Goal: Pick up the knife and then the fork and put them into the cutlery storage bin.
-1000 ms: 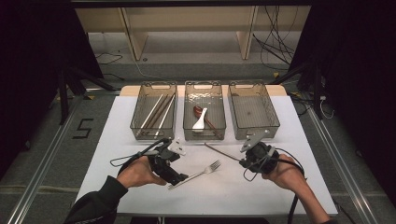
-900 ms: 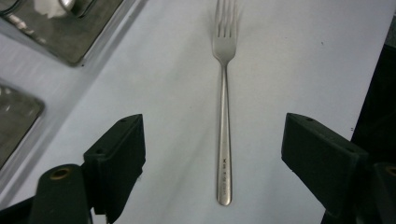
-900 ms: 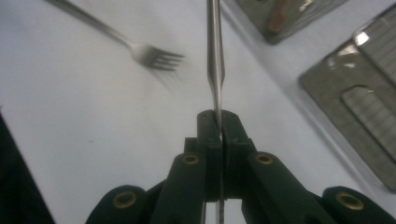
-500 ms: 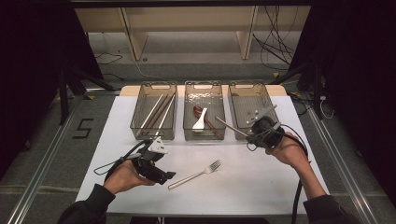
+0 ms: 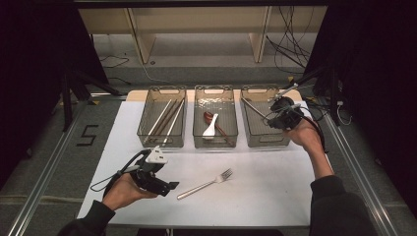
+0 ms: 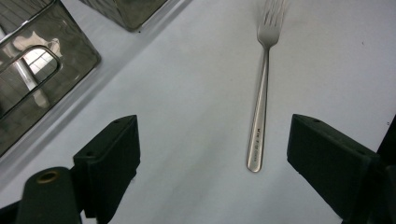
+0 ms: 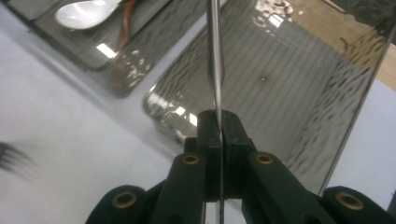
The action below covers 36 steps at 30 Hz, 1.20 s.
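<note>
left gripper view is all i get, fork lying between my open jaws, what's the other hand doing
Observer: The right hand-held gripper is shut on a slim metal utensil.
Operator: where's it holding that
Observer: It hangs over the right-hand bin, beside the middle bin.
Operator: anything in the middle one
Observer: A white spoon and a brown one lie in it.
</note>
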Available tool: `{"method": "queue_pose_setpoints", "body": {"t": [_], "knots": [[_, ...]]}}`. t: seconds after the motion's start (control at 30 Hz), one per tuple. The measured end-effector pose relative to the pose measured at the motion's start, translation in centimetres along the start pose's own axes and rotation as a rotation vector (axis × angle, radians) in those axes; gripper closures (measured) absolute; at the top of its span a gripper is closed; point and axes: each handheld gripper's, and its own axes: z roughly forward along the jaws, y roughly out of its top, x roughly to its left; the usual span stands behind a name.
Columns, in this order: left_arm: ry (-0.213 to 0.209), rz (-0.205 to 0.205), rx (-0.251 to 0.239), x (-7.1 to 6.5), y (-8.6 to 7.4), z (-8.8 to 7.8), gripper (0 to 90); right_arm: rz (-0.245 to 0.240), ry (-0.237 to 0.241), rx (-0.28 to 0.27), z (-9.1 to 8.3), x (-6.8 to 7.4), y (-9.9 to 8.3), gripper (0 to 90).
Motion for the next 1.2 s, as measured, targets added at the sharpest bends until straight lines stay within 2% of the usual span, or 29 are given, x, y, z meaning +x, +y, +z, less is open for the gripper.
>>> {"method": "queue_pose_setpoints", "body": {"t": [0.17, 0.3, 0.47, 0.8, 1.2], "knots": [[-0.007, 0.003, 0.019, -0.1, -0.3, 0.1, 16.3, 0.025, -0.021, 0.031, 1.1, -1.0, 1.1, 89.3], [-0.016, 0.005, 0.017, -0.3, -0.5, 0.0, 16.1, 0.063, -0.035, 0.039, 1.8, -1.9, 1.8, 89.3], [-0.022, 0.007, 0.009, -0.6, -0.7, 0.0, 15.9, 0.088, -0.041, 0.054, 2.7, -2.6, 2.4, 89.3], [-0.033, 0.018, 0.015, -0.9, -0.7, 0.3, 15.8, 0.124, -0.044, 0.065, 4.0, -3.1, 3.0, 89.2], [-0.038, 0.018, 0.019, -0.9, -0.7, 0.3, 15.8, 0.131, -0.057, 0.095, 5.4, -3.3, 3.6, 89.2]]}}
